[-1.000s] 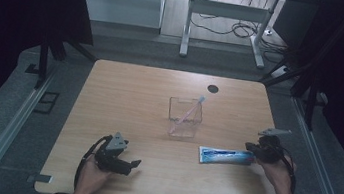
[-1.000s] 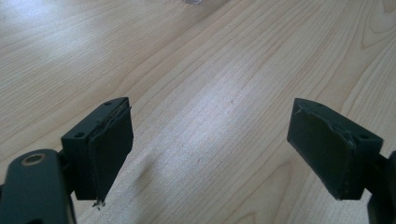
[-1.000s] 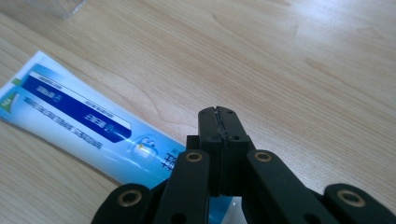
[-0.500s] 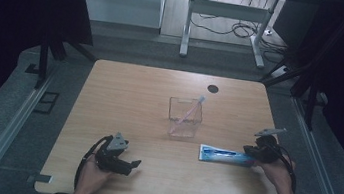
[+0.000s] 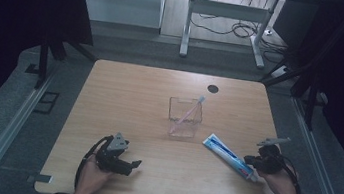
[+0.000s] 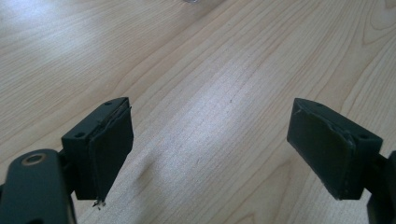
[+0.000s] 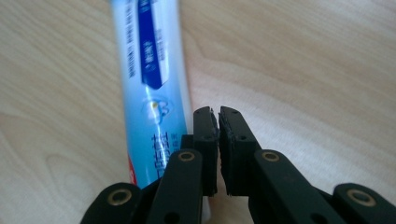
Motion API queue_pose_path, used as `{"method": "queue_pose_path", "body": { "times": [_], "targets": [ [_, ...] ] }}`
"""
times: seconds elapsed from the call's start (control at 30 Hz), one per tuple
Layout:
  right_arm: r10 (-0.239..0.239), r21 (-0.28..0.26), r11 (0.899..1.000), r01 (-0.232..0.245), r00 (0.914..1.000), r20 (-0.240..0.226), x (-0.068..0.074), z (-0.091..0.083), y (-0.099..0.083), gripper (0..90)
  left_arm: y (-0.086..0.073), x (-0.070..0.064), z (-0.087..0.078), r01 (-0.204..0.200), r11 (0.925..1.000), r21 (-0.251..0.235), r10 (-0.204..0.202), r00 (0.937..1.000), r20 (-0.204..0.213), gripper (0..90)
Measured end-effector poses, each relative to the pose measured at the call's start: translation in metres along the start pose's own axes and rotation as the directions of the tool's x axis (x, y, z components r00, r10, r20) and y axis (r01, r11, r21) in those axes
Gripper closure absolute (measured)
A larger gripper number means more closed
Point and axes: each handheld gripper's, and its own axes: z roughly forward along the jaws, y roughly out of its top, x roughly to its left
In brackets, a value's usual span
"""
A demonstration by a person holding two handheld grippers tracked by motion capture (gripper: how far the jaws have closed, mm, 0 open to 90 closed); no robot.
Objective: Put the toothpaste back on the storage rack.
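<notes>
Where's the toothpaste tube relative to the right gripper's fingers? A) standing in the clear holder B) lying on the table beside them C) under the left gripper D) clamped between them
B: in the right gripper view the right gripper has its fingers pressed together with nothing between them, and the toothpaste tube lies flat on the table alongside them.

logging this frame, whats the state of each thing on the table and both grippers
toothpaste tube: lying flat on the table, beside the right gripper's jaws, not between them
toothbrush: leaning tilted inside the clear container
clear container: upright
left gripper: open, nothing between its jaws
right gripper: shut, touching the tube's side
</notes>
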Motion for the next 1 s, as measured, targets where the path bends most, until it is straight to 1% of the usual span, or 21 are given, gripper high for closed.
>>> {"method": "queue_pose_path", "body": {
  "times": [0.17, 0.2, 0.33, 0.37, 0.53, 0.6, 0.67, 0.7, 0.8, 0.9, 1.0],
  "targets": [
    [0.001, 0.012, 1.0, -0.001, 1.0, 0.006, 0.007, -0.003, -0.009, 85.3, 0.0, -0.001, 0.0, 0.004, 1.0, -0.001, -0.004, 1.0, 0.001, 14.8],
    [-0.004, 0.012, 1.0, 0.004, 1.0, 0.008, 0.007, -0.004, -0.01, 85.2, 0.0, 0.0, 0.0, 0.004, 1.0, -0.002, -0.004, 1.0, 0.002, 14.8],
    [0.008, 0.023, 1.0, -0.009, 0.9999, 0.011, 0.007, -0.005, -0.012, 83.6, 0.0, 0.0, 0.0, 0.006, 1.0, -0.001, -0.006, 1.0, 0.002, 14.8],
    [0.005, 0.022, 1.0, -0.006, 0.9999, 0.012, 0.007, -0.006, -0.011, 82.9, 0.0, 0.0, 0.0, 0.006, 1.0, -0.001, -0.006, 1.0, 0.002, 14.8],
    [-0.004, 0.027, 1.0, 0.004, 0.9998, 0.017, 0.009, -0.013, -0.006, 78.4, 0.0, 0.0, 0.0, 0.006, 1.0, -0.008, -0.006, 1.0, 0.003, 15.2],
    [-0.011, 0.036, 0.999, 0.01, 0.9999, 0.009, 0.012, -0.019, 0.0, 73.0, 0.0, 0.0, -0.001, 0.004, 1.0, -0.007, -0.004, 1.0, 0.003, 15.2],
    [-0.015, 0.04, 0.999, 0.015, 0.9999, 0.008, 0.013, -0.02, 0.002, 71.2, 0.0, 0.0, -0.001, 0.004, 1.0, -0.009, -0.004, 1.0, 0.004, 15.2],
    [-0.031, 0.052, 0.998, 0.031, 0.9995, 0.005, 0.016, -0.022, 0.007, 66.8, 0.001, 0.0, -0.001, 0.003, 1.0, -0.009, -0.003, 1.0, 0.004, 15.2],
    [-0.044, 0.065, 0.997, 0.044, 0.999, -0.001, 0.02, -0.022, 0.014, 62.2, 0.0, 0.0, -0.001, 0.005, 1.0, -0.007, -0.005, 1.0, 0.004, 15.2],
    [-0.053, 0.09, 0.994, 0.054, 0.9985, -0.012, 0.023, -0.02, 0.021, 59.1, 0.0, 0.0, -0.001, 0.007, 0.9999, -0.009, -0.007, 1.0, 0.006, 15.2],
    [-0.06, 0.115, 0.991, 0.062, 0.998, -0.022, 0.026, -0.016, 0.028, 56.7, 0.0, 0.001, 0.0, 0.012, 0.9999, 0.005, -0.012, 0.9998, 0.013, 15.0]
  ]
}}
